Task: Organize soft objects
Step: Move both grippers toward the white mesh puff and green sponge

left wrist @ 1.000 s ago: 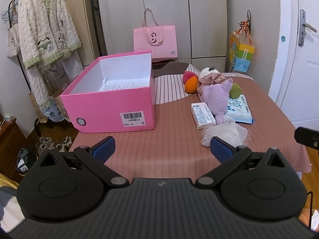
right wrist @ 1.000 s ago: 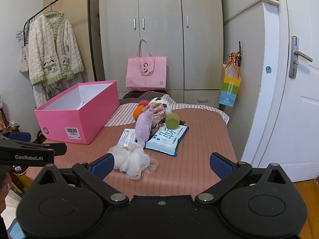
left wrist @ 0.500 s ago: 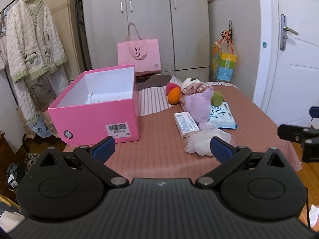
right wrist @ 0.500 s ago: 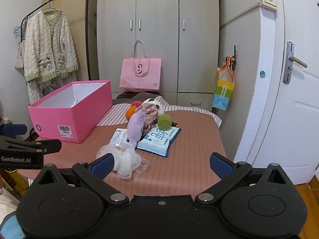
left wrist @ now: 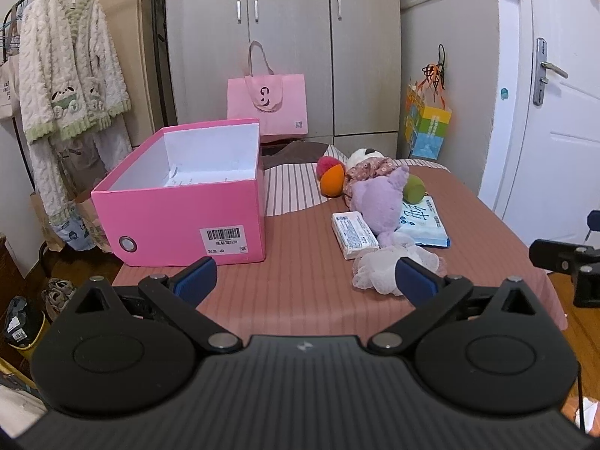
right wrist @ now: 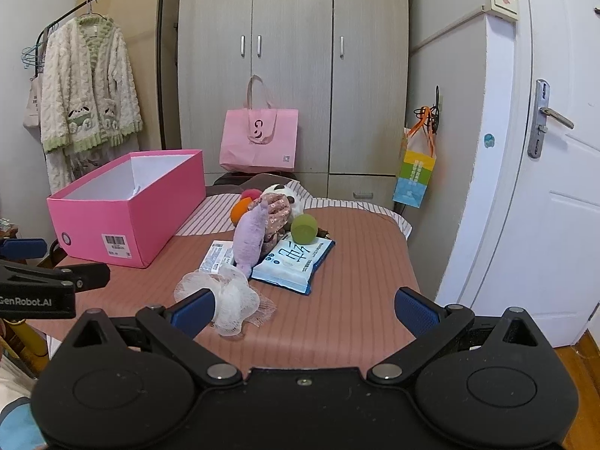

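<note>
Bedroom setting: a table (left wrist: 300, 300) under a brown striped cloth stands before grey wardrobes (left wrist: 288, 37), with a pink tote bag (left wrist: 267, 105) at the far side and a knitted cardigan (left wrist: 67, 71) hanging at far left. On the left of the table sits an open pink box (left wrist: 180, 202), its white interior showing only a paper slip. The soft objects lie clustered right of centre, well apart from the box: a white mesh bath pouf (right wrist: 225, 296) nearest, then a purple plush (right wrist: 249, 236), a floral-clad panda toy (right wrist: 279, 202), orange and red balls (left wrist: 332, 178), and a green ball (right wrist: 303, 228) resting on a blue wipes packet (right wrist: 294, 262); a small white tissue pack (left wrist: 354, 235) lies beside the plush. The left gripper (left wrist: 304, 279) and right gripper (right wrist: 304, 309) both hover above the near edge with jaws spread wide, holding nothing. Compared with a second ago, both views have risen and drawn back slightly, so box and pile sit lower and farther; no object has shifted. Judged from this, sorting has not begun, and the pouf appears the likeliest first pick for the right gripper.
</note>
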Motion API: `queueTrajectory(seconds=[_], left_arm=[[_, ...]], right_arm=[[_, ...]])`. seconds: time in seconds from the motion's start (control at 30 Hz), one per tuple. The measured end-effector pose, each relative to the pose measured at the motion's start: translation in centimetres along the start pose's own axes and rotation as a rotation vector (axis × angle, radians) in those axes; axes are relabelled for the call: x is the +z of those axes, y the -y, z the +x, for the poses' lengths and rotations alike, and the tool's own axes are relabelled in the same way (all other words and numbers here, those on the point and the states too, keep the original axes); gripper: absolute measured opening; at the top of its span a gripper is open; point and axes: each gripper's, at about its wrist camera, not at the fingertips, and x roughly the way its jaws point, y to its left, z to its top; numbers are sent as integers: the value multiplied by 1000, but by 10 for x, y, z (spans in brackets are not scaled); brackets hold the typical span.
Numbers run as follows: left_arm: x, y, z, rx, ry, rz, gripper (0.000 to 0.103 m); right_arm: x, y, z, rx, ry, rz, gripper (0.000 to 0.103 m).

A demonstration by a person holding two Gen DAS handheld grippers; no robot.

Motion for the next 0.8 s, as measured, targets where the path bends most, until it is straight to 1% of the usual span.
queueTrajectory(seconds=[0.37, 0.43, 0.6, 0.8], left_arm=[[-2, -5, 0, -9, -13, -12, 103], [-3, -6, -4, -14, -1, -7, 103], [0, -7, -6, -4, 10, -22, 103], [1, -2, 5, -17, -12, -12, 103]], right_arm=[[-2, 1, 6, -14, -25, 8, 103], [-3, 0, 5, -16, -23, 3, 103], [-3, 0, 6, -4, -20, 2, 103], [-4, 3, 14, 23, -38, 18, 103]])
